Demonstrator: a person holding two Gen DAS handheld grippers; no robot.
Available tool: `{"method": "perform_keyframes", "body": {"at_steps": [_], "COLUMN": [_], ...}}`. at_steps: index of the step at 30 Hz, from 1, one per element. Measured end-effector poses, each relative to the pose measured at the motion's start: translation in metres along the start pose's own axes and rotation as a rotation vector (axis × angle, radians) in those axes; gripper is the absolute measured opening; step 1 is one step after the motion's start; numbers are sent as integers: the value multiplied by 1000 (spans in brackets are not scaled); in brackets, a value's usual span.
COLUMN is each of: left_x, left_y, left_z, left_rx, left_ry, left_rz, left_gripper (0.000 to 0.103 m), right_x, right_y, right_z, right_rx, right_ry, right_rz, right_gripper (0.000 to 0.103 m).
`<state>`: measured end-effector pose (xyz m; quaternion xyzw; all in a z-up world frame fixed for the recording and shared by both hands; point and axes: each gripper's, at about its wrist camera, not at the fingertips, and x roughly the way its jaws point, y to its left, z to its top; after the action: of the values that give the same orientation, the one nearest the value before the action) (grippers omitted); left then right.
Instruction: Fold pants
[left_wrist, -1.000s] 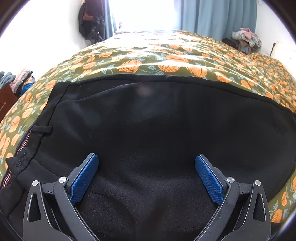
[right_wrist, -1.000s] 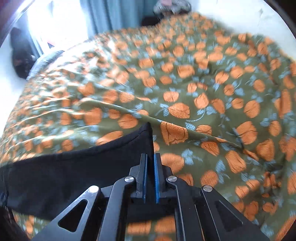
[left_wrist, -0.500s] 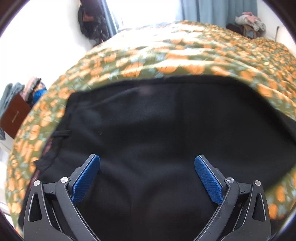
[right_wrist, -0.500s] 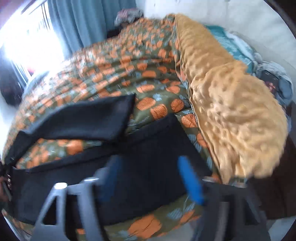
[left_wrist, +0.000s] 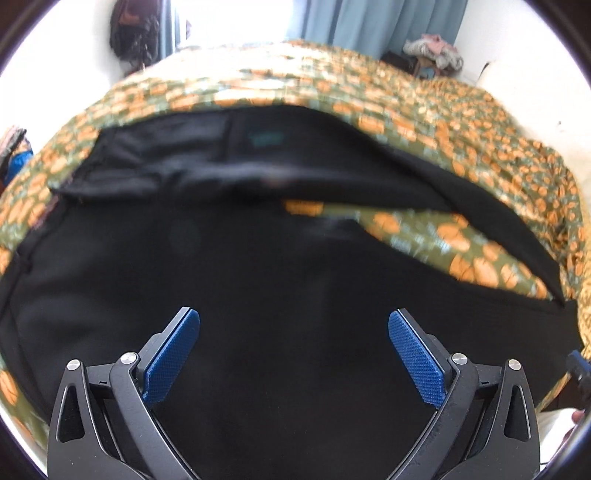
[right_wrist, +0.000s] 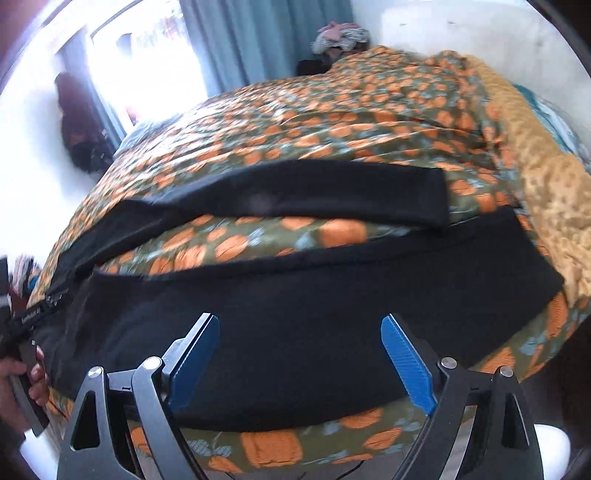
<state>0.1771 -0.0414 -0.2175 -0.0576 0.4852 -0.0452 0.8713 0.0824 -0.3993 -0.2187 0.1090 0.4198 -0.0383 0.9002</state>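
Black pants (left_wrist: 258, 280) lie spread on a bed with a green and orange patterned cover (left_wrist: 332, 85). Their two legs (right_wrist: 295, 192) run to the right and lie apart, with a strip of bedcover between them. The waist is at the left. My left gripper (left_wrist: 293, 325) is open and empty above the seat of the pants. My right gripper (right_wrist: 299, 332) is open and empty above the near leg (right_wrist: 314, 299), close to the bed's front edge.
A mustard textured blanket (right_wrist: 546, 173) lies along the right side of the bed. Blue curtains (right_wrist: 258, 40) and a bright window are behind it. A pile of clothes (right_wrist: 340, 35) sits in the far corner. A dark bag (left_wrist: 133, 33) hangs at the back left.
My right gripper has let go of the leg hem, opened, and pulled back toward the front edge. My left gripper has risen and drawn back, staying open. The far leg now lies apart from the near one.
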Motion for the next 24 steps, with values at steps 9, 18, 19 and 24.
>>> {"method": "perform_keyframes", "body": {"at_steps": [9, 18, 19, 24], "left_x": [23, 26, 26, 27], "left_y": [-10, -11, -11, -9], "left_z": [-15, -26, -27, -24], "left_rx": [92, 128, 132, 136], "left_ry": [27, -43, -49, -37], "left_rz": [78, 89, 92, 83], "left_gripper": [103, 103, 103, 103], "right_x": [37, 5, 15, 68], "right_y": [-23, -83, -91, -119], "right_z": [-32, 15, 23, 43], "right_rx": [94, 411, 443, 527], "right_ry": [119, -201, -206, -132], "right_rz": [19, 250, 281, 276], "right_gripper": [100, 100, 100, 86]}}
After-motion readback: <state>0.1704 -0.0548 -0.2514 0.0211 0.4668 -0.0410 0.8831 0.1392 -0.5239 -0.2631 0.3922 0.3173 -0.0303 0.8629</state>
